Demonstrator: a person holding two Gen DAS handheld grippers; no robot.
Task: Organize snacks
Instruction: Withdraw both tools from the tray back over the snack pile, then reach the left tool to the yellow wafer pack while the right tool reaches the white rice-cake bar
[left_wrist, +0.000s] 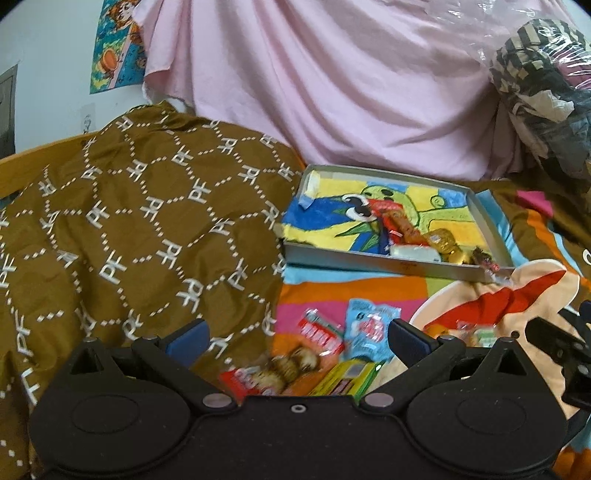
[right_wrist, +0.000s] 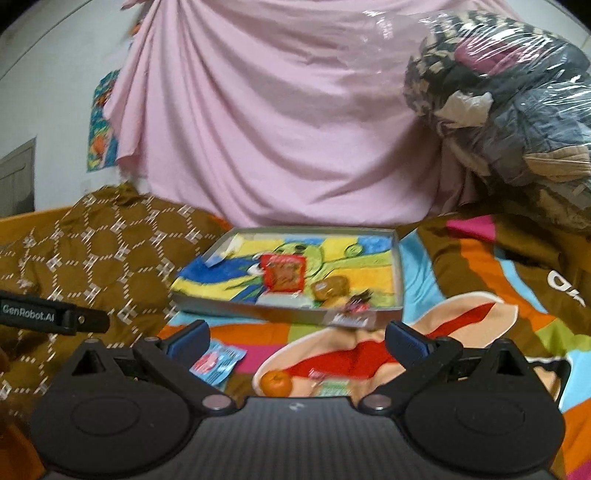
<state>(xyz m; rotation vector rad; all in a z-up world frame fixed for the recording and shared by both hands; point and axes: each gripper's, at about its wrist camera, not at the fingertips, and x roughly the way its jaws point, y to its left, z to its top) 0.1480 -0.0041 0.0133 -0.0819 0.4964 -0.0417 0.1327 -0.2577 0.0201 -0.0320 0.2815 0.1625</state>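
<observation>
A shallow grey box (left_wrist: 399, 267) (right_wrist: 295, 314) with a colourful drawing inside lies on the bedspread. It holds a red packet (right_wrist: 282, 275), a gold-wrapped sweet (right_wrist: 330, 286) (left_wrist: 445, 238) and other small snacks. Loose snacks lie nearer: a blue packet (left_wrist: 371, 328) (right_wrist: 218, 360), a red packet (left_wrist: 321, 334), a brown pastry (left_wrist: 291, 365), a green box (left_wrist: 345, 378), an orange fruit (right_wrist: 276, 383). My left gripper (left_wrist: 297, 334) is open above these loose snacks. My right gripper (right_wrist: 295, 338) is open, holding nothing, in front of the box.
A brown patterned quilt (left_wrist: 140, 221) is heaped at the left. A pink sheet (right_wrist: 277, 129) hangs behind the box. A plastic-wrapped bundle of clothes (right_wrist: 509, 103) sits at the upper right. The other gripper's edge (right_wrist: 55, 317) shows at left.
</observation>
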